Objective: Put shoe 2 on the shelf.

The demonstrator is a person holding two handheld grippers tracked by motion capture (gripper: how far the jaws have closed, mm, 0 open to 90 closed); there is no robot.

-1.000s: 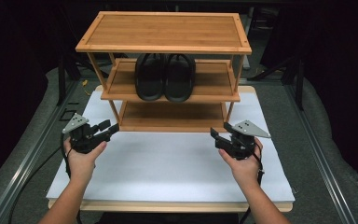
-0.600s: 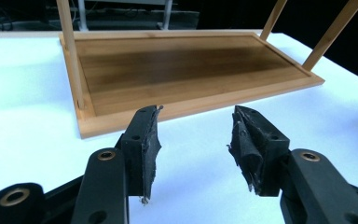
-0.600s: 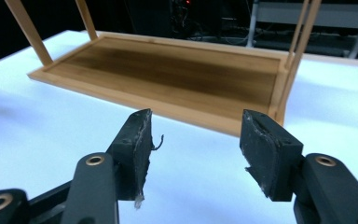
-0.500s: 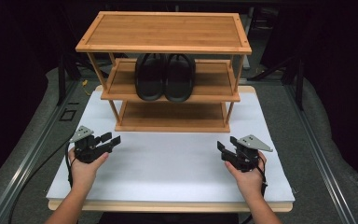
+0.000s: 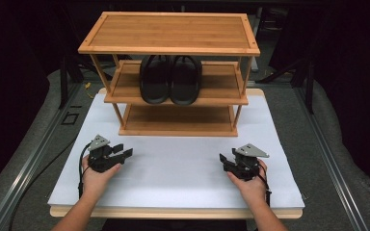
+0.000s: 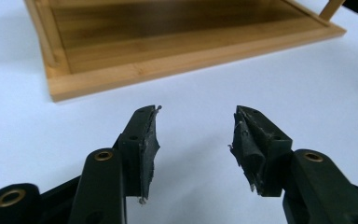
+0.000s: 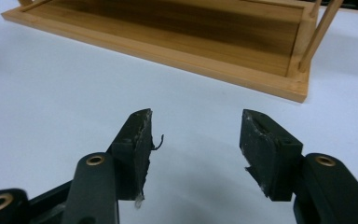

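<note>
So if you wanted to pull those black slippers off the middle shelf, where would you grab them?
Probably at the rounded ends that stick out past the front edge of the middle shelf, coming in level from the front. The black slippers lie flat, side by side, under the top shelf, so there is little room from above. The left gripper could take the left one, the right gripper the right one.

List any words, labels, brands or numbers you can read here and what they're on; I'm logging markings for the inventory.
None can be read.
Rack: plain wood, no label.
Sandals: plain black, no brand visible.
Sheet: blank white.
Left claw and right claw: black, unmarked.
</note>
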